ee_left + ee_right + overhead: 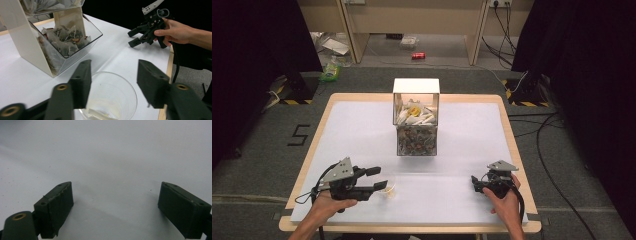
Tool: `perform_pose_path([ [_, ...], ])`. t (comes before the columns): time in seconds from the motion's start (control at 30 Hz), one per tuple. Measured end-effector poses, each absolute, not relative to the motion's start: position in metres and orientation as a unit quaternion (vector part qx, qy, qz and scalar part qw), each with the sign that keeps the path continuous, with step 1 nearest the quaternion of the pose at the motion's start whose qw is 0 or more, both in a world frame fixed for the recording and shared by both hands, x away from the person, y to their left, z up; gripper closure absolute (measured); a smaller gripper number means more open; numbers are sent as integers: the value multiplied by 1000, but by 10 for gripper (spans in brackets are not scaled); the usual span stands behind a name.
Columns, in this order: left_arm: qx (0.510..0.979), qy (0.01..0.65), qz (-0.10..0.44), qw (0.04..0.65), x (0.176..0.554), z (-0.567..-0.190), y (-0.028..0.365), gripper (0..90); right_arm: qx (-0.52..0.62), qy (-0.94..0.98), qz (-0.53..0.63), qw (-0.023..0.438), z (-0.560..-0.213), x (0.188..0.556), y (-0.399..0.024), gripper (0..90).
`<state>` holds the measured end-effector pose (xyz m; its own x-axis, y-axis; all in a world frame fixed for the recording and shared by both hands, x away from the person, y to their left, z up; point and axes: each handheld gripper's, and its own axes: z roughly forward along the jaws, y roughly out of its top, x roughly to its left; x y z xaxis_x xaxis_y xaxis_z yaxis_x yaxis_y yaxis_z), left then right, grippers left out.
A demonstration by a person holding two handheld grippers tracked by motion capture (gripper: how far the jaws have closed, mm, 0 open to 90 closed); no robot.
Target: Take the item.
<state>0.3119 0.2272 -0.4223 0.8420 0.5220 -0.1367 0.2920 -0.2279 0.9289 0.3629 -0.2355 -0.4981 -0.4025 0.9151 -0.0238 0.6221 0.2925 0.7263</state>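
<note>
My left claw point(112, 82) hangs half open and empty directly over the clear plastic cup point(110, 96), a tea bag point(100, 113) lying in the cup's bottom just below the jaws. The tea-bag dispenser point(67, 42) stands ahead and left of it. My right claw point(115, 207) rests wide open, empty, well off to the side on the counter point(105, 157).

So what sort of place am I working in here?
Probably a lab recording setup: a white-covered table walled by black curtains, loose cables on the carpet, and hazard-taped stand bases.
</note>
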Motion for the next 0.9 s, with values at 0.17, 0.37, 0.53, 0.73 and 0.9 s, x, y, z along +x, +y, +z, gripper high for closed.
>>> perform_pose_path([
  [0.17,777,267,112,559,312,-419,230,281,497,772,325,226,-498,363,-236,135],
  [0.37,776,277,120,554,316,-418,236,155,498,772,326,225,-498,363,-235,135],
  [0.53,767,293,129,556,321,-417,246,147,499,771,325,225,-498,363,-235,135],
  [0.73,757,314,139,556,328,-418,261,147,499,771,326,225,-498,363,-235,135],
  [0.9,749,332,144,555,333,-422,272,146,498,772,325,225,-498,363,-235,135],
])
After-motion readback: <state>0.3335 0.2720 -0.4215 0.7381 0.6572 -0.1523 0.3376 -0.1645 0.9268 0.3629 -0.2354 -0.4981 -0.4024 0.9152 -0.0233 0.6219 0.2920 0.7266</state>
